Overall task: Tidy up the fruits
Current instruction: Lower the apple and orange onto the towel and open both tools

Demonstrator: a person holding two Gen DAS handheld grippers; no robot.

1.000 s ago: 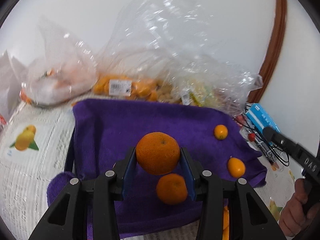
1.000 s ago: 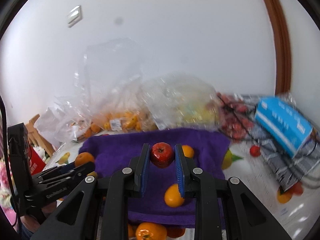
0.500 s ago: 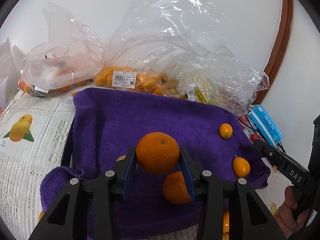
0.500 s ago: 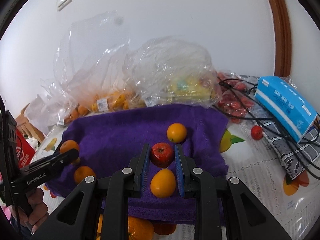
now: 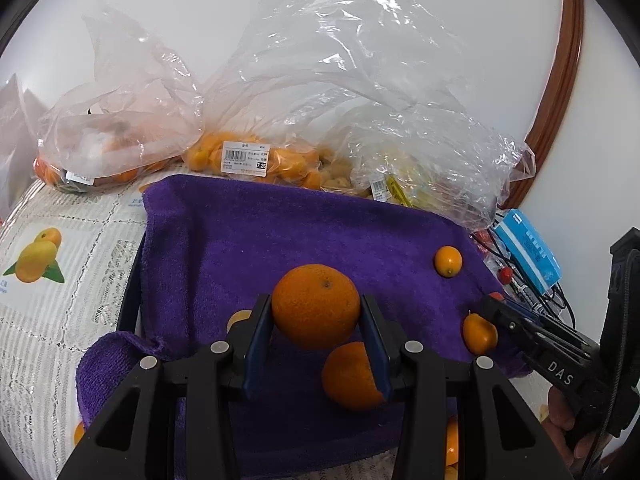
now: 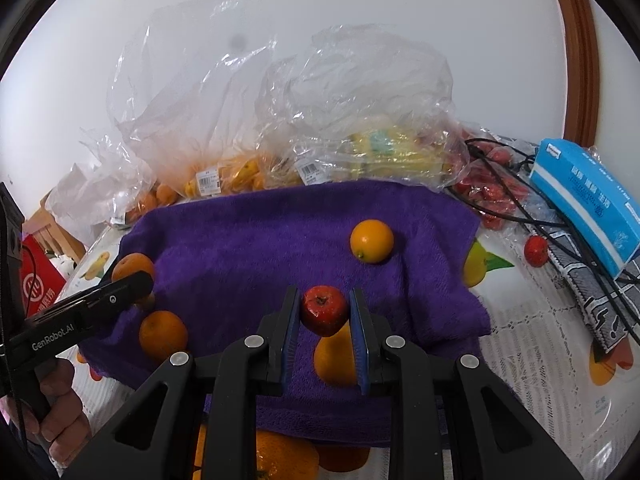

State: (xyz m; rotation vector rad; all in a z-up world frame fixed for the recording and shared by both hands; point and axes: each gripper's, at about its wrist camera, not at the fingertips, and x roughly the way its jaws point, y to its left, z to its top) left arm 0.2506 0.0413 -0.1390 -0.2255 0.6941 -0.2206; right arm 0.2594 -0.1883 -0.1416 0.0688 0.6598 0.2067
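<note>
Landmark: the purple towel (image 5: pixel 304 240), spread on the table in front of the plastic bags (image 5: pixel 332 92); every place below is told from it.
Left gripper (image 5: pixel 316 312): its blue pads are clamped on a large orange (image 5: pixel 316 306), held clear above the towel's near middle, probably so it can be carried to a free spot.
Right gripper (image 6: pixel 325 312): jaws closed on a small red fruit (image 6: pixel 324 310), gripped by its sides with the stem end up, hovering over the towel's near edge.
Fruit already on the towel: a second orange (image 5: pixel 350 378) just under the left gripper; a small orange fruit (image 6: pixel 371 240) toward the far right; an oval one (image 5: pixel 478 332) at the right edge, just beside the right gripper's tip.
Likely reason for the towel: soft pile stops round fruit rolling, so it looks like the sorting surface.
Still unsorted: bagged fruit behind the towel; one red fruit (image 6: pixel 535 250) loose to its right, near the blue box (image 6: pixel 588 196).
Step, as I judge it: both hands about to set their fruit down.
</note>
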